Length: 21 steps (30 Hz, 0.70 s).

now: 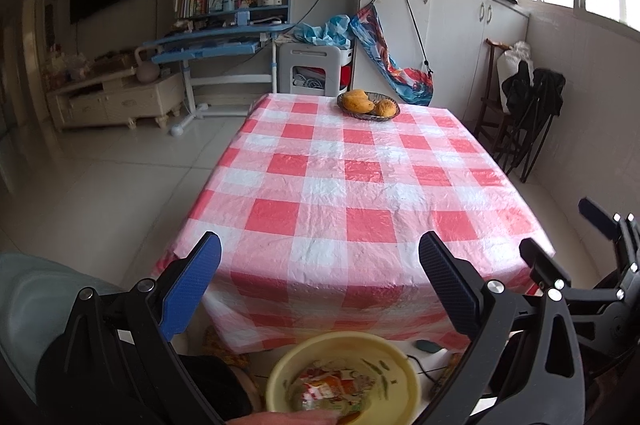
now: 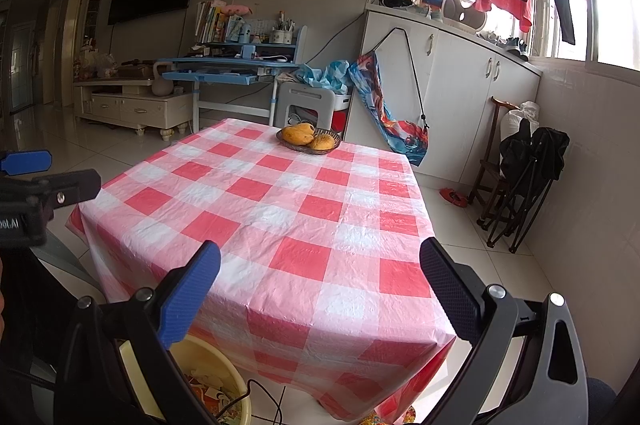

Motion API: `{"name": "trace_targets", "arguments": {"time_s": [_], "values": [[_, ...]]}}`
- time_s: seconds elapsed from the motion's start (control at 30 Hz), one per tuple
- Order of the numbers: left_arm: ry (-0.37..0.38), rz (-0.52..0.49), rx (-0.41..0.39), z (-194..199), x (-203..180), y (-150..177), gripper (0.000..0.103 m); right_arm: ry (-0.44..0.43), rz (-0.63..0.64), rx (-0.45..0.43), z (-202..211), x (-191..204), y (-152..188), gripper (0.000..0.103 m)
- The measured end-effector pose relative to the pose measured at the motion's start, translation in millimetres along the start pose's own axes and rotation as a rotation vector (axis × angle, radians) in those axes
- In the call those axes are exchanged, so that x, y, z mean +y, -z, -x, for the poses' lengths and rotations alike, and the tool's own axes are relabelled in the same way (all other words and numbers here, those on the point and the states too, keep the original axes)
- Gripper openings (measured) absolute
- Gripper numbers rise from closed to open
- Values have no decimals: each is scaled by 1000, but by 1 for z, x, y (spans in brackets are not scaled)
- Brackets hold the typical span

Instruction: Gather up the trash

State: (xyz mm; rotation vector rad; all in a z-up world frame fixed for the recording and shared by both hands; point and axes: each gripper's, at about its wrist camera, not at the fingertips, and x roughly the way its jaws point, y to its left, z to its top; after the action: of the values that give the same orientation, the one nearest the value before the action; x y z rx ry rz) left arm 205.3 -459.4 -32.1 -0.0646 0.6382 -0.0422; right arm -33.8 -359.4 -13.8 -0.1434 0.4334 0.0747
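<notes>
A yellow basin (image 1: 344,377) sits on the floor below the table's near edge, holding crumpled wrappers (image 1: 332,389); it also shows in the right wrist view (image 2: 216,385) at the lower left. My left gripper (image 1: 320,281) is open and empty, held above the basin and before the table's near edge. My right gripper (image 2: 320,285) is open and empty over the table's near corner. The right gripper also shows at the right edge of the left wrist view (image 1: 592,265). No trash shows on the red-and-white checked tablecloth (image 1: 360,185).
A wicker dish with mangoes (image 1: 368,103) stands at the table's far edge. Beyond it are a white stool (image 1: 312,65), a blue desk (image 1: 224,41) and white cabinets (image 1: 460,25). Folded chairs (image 1: 524,113) lean at the right wall. A cable (image 2: 256,393) lies by the basin.
</notes>
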Motion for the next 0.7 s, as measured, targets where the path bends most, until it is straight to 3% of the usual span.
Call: {"name": "trace_targets", "arguments": {"time_s": [0.13, 0.4, 0.7], "values": [[48, 77, 28, -5, 13, -2, 96, -1, 6, 5, 0, 0, 3, 95], [132, 185, -4, -4, 28, 1, 96, -5, 15, -4, 7, -7, 10, 95], [74, 141, -8, -8, 19, 2, 96, -5, 17, -26, 25, -25, 15, 95]]}}
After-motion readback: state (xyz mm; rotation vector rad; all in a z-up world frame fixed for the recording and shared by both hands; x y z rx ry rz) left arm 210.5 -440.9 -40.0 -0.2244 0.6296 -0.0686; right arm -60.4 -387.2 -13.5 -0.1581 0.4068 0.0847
